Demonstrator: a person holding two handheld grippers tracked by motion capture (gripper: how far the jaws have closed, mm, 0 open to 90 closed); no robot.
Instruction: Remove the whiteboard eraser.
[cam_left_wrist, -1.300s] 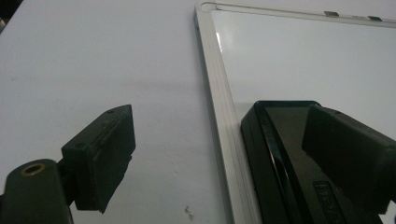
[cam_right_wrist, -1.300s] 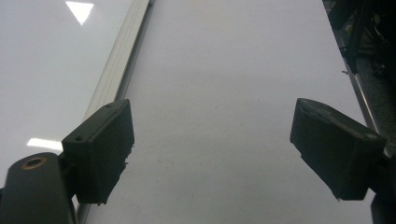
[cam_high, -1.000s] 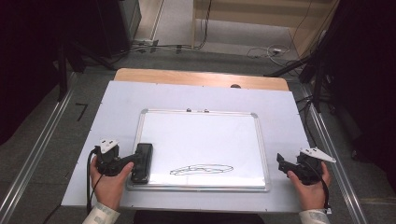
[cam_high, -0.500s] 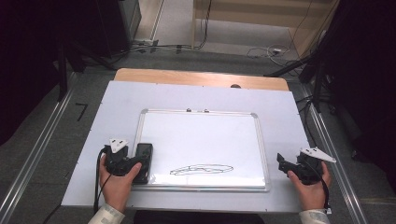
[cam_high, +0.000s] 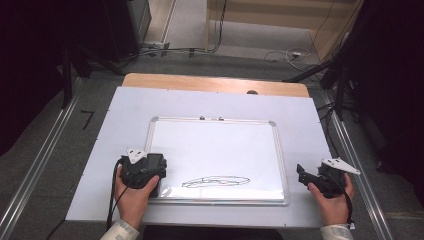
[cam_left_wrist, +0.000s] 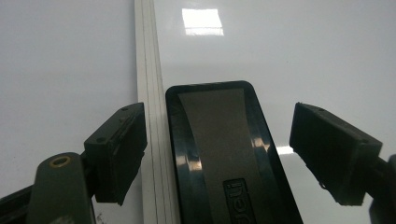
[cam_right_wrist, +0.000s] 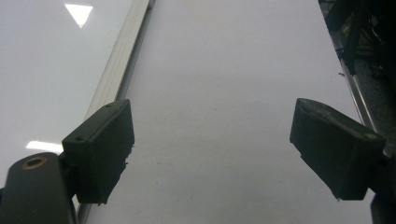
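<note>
Left gripper jaws spread wide, black eraser lying between them, no pad touching it; whiteboard frame runs by the left jaw. Right gripper jaws spread, nothing between, over white table, whiteboard edge beside its left jaw.

Whiteboards: one whiteboard lies flat on the table.
Erasers: one black eraser lies on the board's left edge.
Drawings: one scribbled oval drawing sits near the board's front edge.
Magnets or clips: two small dark clips sit on the board's far frame.
Grippers: two, one left gripper and one right gripper.
Hands: two, one per gripper.
Jaws per gripper: two, black, standing apart.
Tables: one.
</note>
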